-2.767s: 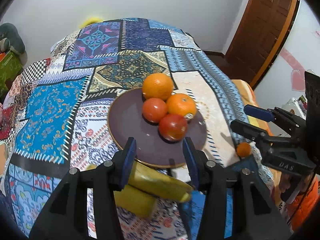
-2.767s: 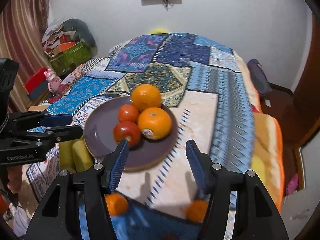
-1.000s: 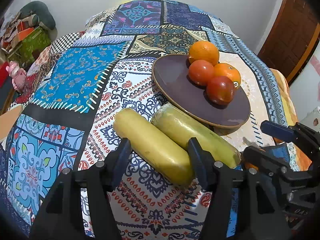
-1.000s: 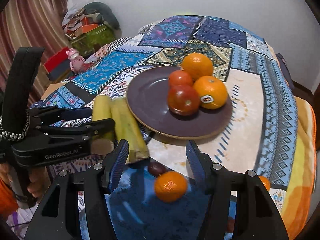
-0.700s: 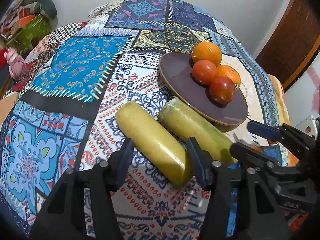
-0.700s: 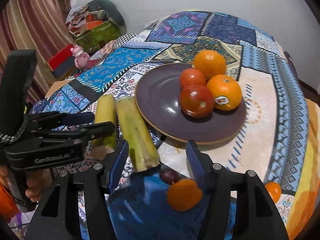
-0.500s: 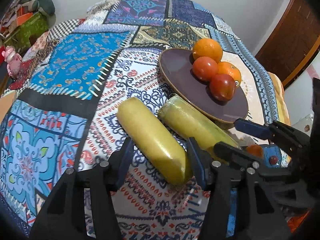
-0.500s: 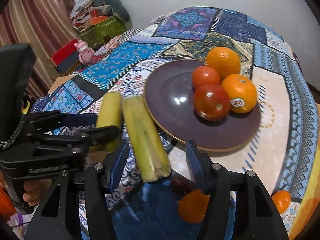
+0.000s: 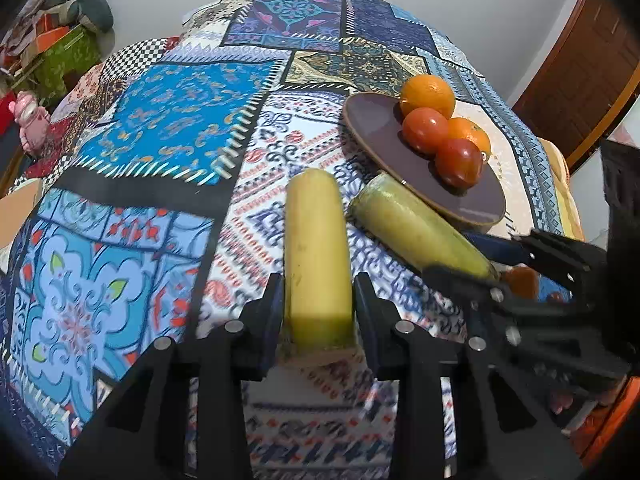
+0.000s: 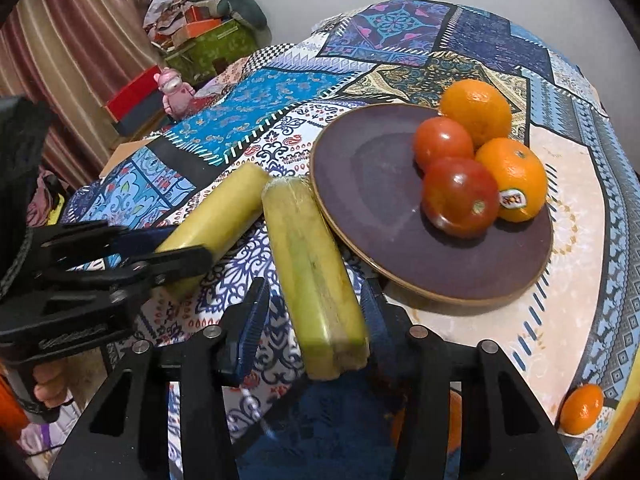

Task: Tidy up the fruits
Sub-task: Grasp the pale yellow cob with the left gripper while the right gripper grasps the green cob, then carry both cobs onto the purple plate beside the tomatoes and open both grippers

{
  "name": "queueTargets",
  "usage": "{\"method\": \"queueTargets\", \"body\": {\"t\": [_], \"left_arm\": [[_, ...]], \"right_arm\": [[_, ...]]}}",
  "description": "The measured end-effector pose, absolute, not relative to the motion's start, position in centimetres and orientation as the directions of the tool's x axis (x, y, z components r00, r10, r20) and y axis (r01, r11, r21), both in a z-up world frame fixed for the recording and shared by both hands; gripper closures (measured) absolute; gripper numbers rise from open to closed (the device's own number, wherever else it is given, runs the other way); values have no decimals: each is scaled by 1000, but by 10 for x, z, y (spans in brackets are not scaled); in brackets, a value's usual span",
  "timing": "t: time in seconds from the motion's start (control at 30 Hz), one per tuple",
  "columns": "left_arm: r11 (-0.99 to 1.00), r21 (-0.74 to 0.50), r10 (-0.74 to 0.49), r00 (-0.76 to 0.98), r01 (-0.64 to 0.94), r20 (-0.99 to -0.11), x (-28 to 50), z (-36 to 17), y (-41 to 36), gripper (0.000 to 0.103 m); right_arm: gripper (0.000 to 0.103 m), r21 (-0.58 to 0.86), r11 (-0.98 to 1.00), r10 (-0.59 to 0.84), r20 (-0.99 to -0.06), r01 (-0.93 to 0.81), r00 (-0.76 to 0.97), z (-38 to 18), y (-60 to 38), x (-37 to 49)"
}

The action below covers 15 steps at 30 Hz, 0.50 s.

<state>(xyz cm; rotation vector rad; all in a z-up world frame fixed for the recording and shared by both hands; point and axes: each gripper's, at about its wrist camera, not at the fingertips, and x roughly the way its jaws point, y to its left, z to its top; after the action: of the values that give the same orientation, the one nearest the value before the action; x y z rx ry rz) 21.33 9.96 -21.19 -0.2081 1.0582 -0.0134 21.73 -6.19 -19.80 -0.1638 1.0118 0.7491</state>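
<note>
Two thick yellow-green stalks lie side by side on the patterned cloth, left of a dark purple plate [image 10: 360,184]. My left gripper [image 9: 318,306] is shut on the near end of the left yellow stalk [image 9: 316,240]; it also shows in the right wrist view [image 10: 216,220]. My right gripper [image 10: 316,312] is open, its fingers on either side of the near end of the greener stalk [image 10: 312,264], which rests against the plate's rim. The plate holds two oranges [image 10: 474,112] and two red tomatoes [image 10: 460,196].
A small orange [image 10: 582,408] lies on the cloth at the front right, and another one [image 9: 520,282] shows behind my right gripper's fingers. The bed's edge drops off on the right. Boxes, a pink toy [image 10: 174,88] and curtains stand at the left.
My left gripper has closed onto the left stalk's end, and the stalk now points straight ahead. My right gripper has moved forward until its open fingers straddle the greener stalk's end.
</note>
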Motion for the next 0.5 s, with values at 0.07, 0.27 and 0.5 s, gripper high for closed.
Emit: {"method": "queueTargets", "body": {"t": [0.07,0.27,0.5], "left_arm": [[980,-177,-111,494,-89,-862,208,-211,103,68],[981,-176,-113,501,-80,-858,180,-206,114,68],[983,-175,-127,491,-54,-862,170,-208,116,68]], "right_arm": [[66,201,740,485,-821,-641,302,-198,-56,217],[69,230,725,496,-828,-649,260,-194,-54,202],[66,202,735,465,-844,-647,266,-196,-45,196]]}}
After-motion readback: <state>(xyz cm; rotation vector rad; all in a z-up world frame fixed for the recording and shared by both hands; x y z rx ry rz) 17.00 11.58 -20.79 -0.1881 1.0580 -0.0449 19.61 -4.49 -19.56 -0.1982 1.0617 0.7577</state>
